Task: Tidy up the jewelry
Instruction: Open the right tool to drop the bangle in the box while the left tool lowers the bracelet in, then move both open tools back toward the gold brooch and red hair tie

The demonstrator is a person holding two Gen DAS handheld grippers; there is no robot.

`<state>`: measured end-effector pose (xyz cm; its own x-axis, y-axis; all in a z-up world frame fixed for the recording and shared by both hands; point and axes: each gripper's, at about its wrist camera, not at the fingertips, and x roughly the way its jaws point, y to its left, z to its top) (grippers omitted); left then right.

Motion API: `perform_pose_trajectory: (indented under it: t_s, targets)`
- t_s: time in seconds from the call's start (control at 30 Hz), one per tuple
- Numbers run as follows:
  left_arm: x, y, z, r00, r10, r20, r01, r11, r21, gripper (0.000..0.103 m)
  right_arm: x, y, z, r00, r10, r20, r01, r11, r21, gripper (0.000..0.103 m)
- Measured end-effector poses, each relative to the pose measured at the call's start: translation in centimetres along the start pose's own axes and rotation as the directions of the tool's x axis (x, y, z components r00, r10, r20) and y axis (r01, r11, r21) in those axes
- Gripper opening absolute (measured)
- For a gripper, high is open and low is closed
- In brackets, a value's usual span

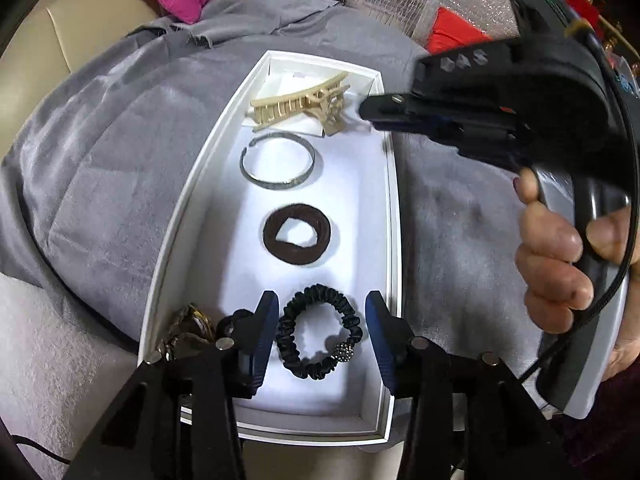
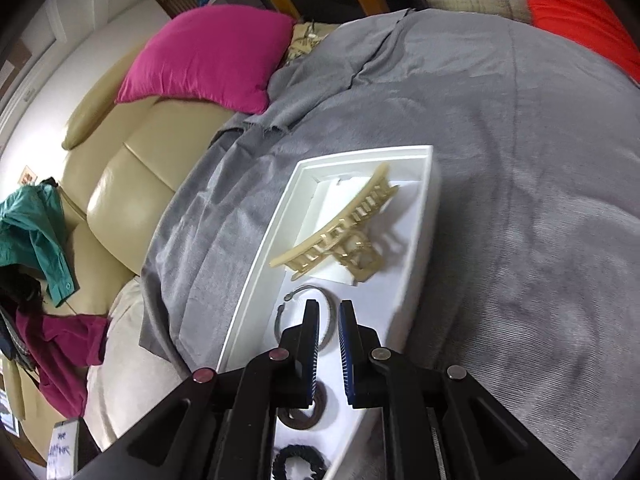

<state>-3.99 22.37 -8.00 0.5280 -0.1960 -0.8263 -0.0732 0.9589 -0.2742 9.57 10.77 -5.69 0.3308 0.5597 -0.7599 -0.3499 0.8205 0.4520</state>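
A white tray [image 1: 192,216] lies on a grey cloth. In it, from far to near, lie a beige claw hair clip [image 1: 304,106], a silver open bangle [image 1: 277,166], a brown hair tie [image 1: 297,237] and a black scrunchie [image 1: 318,332]. My left gripper [image 1: 322,312] is open, its fingers on either side of the scrunchie, just above it. My right gripper [image 2: 329,322] has its fingers nearly together with a small gap, empty, above the bangle [image 2: 304,312] and just short of the clip [image 2: 340,228]. In the left wrist view it [image 1: 366,110] hovers at the tray's far right, beside the clip.
A dark metallic trinket [image 1: 188,328] lies at the tray's near left corner. The grey cloth [image 2: 500,160] covers a beige sofa [image 2: 132,184] with a magenta cushion [image 2: 208,56]. A red cushion [image 2: 580,16] lies at the far right. Clothes [image 2: 36,232] hang at the left.
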Motion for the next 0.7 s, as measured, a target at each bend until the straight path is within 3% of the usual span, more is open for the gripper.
perform_pose_trajectory:
  t_s: [0.27, 0.33, 0.5, 0.7]
  targets:
    - [-1.3, -1.5, 0.3, 0.993, 0.066, 0.098, -0.072, 0.995, 0.066, 0.048, -3.0, -3.5, -0.5, 0.999, -0.007, 0.035, 0.004, 0.998, 0.068, 0.012]
    - [-1.8, -2.4, 0.1, 0.986, 0.103, 0.128, -0.115, 0.989, 0.089, 0.056, -3.7, -4.3, -0.8, 0.999, -0.004, 0.038, 0.001, 0.996, 0.086, 0.012]
    - [-2.8, -3.4, -0.1, 0.971, 0.151, 0.183, -0.177, 0.975, 0.133, 0.059, -4.9, -5.6, -1.6, 0.999, -0.01, 0.041, 0.006, 0.994, 0.11, 0.012]
    - [-2.4, -5.5, -0.3, 0.965, 0.168, 0.2, -0.204, 0.963, 0.175, 0.06, -6.8, -7.9, -2.7, 0.998, -0.033, 0.053, 0.025, 0.99, 0.137, 0.012]
